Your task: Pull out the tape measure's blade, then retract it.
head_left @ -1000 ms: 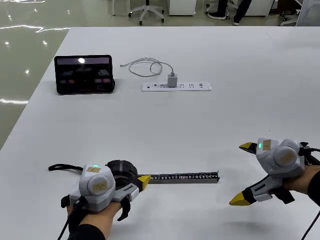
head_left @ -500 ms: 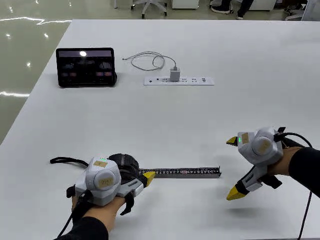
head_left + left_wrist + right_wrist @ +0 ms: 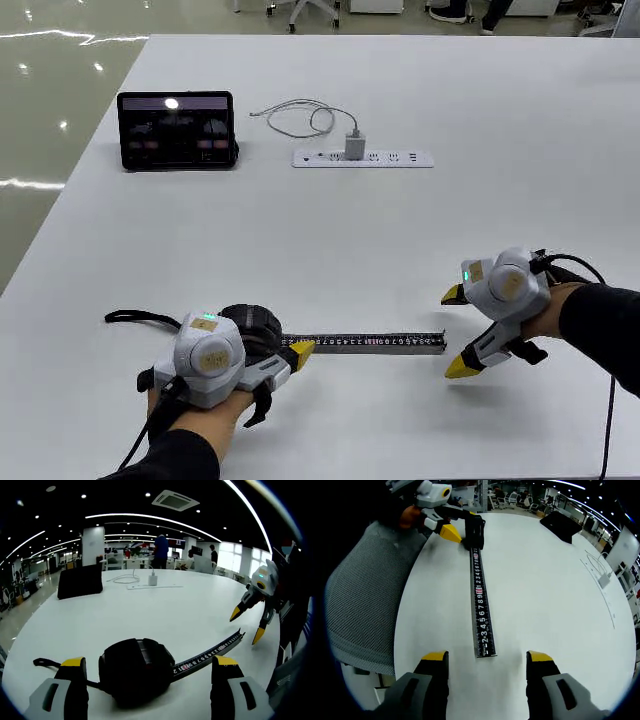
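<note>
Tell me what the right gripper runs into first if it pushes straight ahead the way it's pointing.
The free end of the blade, lying on the table just ahead, in line with the gap between the right gripper's open jaws. How near is hard to judge.

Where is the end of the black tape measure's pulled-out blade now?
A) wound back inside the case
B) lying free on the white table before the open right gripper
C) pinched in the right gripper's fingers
B: the black blade lies flat on the white table, its end untouched ahead of the right gripper, whose yellow-tipped fingers stand apart.
</note>
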